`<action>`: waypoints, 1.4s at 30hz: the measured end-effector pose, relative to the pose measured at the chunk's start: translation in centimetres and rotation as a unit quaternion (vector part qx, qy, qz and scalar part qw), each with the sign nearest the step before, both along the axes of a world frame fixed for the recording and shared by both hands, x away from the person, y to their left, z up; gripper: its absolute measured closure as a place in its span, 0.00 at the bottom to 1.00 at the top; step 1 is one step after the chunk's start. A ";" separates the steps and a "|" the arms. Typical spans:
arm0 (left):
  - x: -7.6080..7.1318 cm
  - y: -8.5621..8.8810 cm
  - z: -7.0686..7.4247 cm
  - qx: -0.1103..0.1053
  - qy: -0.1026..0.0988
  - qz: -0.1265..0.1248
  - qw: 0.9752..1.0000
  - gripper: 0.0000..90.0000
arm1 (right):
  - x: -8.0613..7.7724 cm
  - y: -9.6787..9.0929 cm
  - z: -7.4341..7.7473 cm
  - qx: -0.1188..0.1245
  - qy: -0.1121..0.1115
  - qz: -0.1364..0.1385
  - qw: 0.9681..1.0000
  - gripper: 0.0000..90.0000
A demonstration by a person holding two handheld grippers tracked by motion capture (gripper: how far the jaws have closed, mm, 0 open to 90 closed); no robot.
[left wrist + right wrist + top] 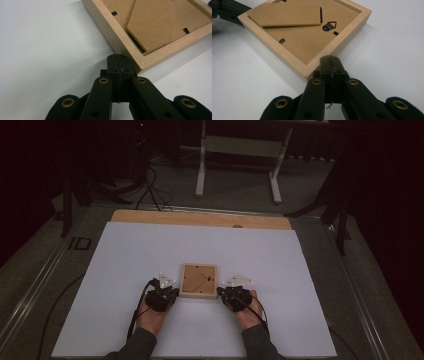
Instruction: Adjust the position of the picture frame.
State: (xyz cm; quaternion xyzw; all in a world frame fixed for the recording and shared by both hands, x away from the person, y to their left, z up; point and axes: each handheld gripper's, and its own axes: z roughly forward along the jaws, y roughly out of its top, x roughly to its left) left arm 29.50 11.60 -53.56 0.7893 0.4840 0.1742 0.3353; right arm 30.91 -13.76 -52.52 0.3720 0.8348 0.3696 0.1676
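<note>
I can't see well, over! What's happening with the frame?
Left gripper shut, right gripper shut, at near corners. Picture frame face down on white board. Nothing in the way.

You've got one wooden picture frame point(199, 280) lying flat and face down on the white board point(125, 270), back side up. It's square, light unfinished wood, with raised edges around a recessed brown fibreboard backing. On that backing a fold-out stand panel point(287, 15) of the same brown board lies over one part, its edge lifted slightly off the backing. A small black triangular hanger point(329, 26) is fixed near the middle of the back, and small black retaining tabs point(282, 40) sit along the inner rim. On the board, the frame sits about midway across and toward your near edge, its sides roughly square to the board's edges.
</note>
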 end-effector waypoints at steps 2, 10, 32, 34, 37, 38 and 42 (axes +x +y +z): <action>0.4 -0.1 -0.1 -0.007 -0.001 0.005 1.000 1.00 | 0.3 0.0 -0.1 0.007 0.001 -0.008 1.000 1.00; 0.2 -0.7 -0.2 -0.008 -0.006 -0.005 1.000 1.00 | 1.0 -0.6 -0.1 0.012 0.003 -0.018 1.000 1.00; 0.6 0.0 -0.3 -0.018 -0.007 0.001 1.000 1.00 | 1.5 -0.6 -0.3 0.025 0.006 -0.005 1.000 1.00; 0.6 0.1 -0.3 -0.020 -0.007 0.000 1.000 0.99 | 1.5 -0.6 -0.3 0.026 0.006 -0.004 1.000 1.00; 0.7 0.3 -0.3 -0.019 -0.008 0.000 1.000 0.95 | 1.5 -0.6 -0.3 0.024 0.004 -0.003 1.000 0.99; 0.7 0.4 -0.3 -0.021 -0.009 -0.003 1.000 0.93 | 1.4 -0.6 -0.3 0.023 0.000 -0.003 1.000 0.99; 0.7 1.0 0.0 -0.025 -0.014 0.005 1.000 0.91 | 1.0 -0.5 0.0 0.008 -0.027 -0.008 1.000 0.99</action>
